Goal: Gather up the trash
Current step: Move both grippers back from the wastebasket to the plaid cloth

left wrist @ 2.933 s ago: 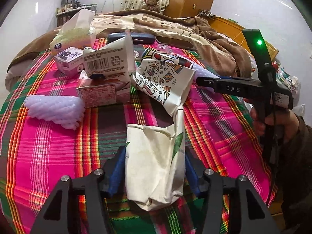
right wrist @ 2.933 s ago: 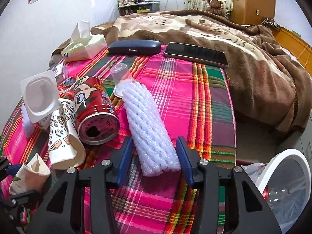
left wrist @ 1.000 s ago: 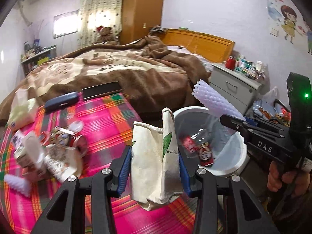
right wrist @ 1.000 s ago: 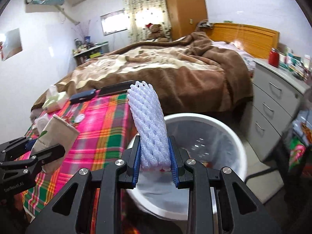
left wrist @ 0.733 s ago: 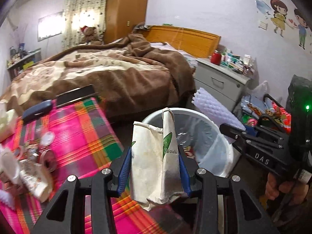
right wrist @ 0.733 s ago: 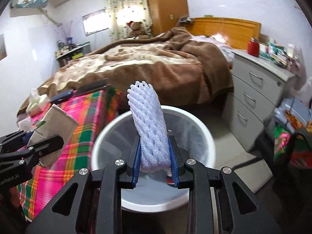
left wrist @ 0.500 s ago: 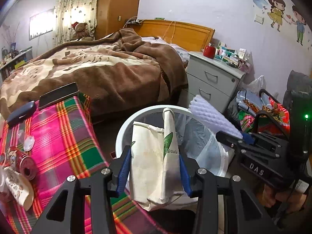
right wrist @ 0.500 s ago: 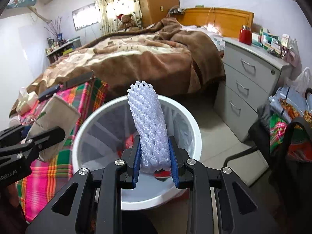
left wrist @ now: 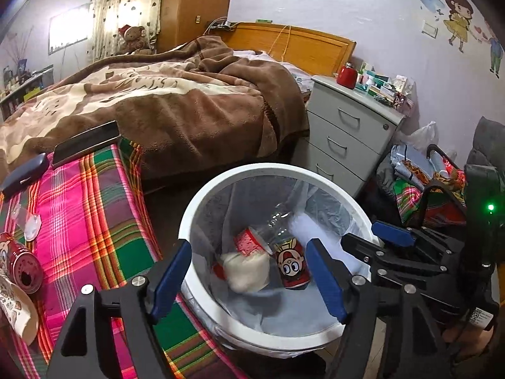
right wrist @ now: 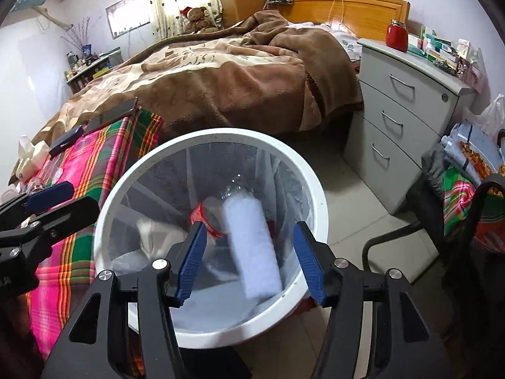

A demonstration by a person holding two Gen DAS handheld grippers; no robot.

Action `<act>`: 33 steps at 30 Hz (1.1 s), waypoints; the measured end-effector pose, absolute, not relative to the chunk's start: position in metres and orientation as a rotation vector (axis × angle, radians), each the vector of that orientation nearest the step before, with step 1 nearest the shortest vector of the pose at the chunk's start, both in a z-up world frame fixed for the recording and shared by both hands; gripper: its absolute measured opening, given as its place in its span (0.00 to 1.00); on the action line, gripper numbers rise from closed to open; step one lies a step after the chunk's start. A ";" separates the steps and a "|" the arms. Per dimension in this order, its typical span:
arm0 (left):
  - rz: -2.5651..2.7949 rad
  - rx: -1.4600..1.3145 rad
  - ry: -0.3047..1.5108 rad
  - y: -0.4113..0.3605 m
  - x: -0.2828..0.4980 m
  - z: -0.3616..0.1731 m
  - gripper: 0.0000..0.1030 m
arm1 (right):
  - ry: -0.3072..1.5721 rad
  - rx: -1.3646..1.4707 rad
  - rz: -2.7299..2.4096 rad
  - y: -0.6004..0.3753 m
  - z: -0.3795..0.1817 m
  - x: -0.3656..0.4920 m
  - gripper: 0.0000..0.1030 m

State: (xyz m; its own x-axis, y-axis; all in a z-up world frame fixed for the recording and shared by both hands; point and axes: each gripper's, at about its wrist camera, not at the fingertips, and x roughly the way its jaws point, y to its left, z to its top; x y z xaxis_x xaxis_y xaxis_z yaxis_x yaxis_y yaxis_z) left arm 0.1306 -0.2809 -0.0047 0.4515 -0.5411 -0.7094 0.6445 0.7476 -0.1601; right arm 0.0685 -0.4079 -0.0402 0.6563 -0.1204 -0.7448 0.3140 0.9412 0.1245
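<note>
White bin rim (left wrist: 202, 202) ringed under left gripper (left wrist: 249, 281) and right gripper (right wrist: 249, 257), both spread wide, empty, above foam sleeve (right wrist: 252, 246) and paper bag (left wrist: 246, 271) inside.

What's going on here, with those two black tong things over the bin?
A person is clearing trash off the plaid cloth into a white bin. Both sets of tongs hang open above it: the left tongs hold nothing, with a pale paper bag lying inside beside a red can. Between the open right tongs, a white foam sleeve looks blurred, seemingly dropping in. More litter waits on the cloth, including a second red can.
</note>
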 end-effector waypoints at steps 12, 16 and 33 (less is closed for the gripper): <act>-0.704 0.137 0.792 -0.255 0.118 0.002 0.73 | 0.788 0.248 -0.243 -0.397 -0.028 0.069 0.57; -0.676 0.125 0.779 -0.237 0.113 0.006 0.73 | 0.764 0.249 -0.235 -0.390 -0.023 0.068 0.57; -0.505 0.066 0.710 -0.132 0.097 0.029 0.73 | 0.697 0.197 -0.092 -0.325 -0.004 0.079 0.57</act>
State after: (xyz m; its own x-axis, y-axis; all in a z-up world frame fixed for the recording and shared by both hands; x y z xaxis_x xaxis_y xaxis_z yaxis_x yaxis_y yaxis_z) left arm 0.0970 -0.1323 0.0287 0.6436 -0.4213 -0.6389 0.4656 0.8781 -0.1100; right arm 0.0789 -0.3245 -0.0044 0.7639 -0.0184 -0.6451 0.1497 0.9774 0.1494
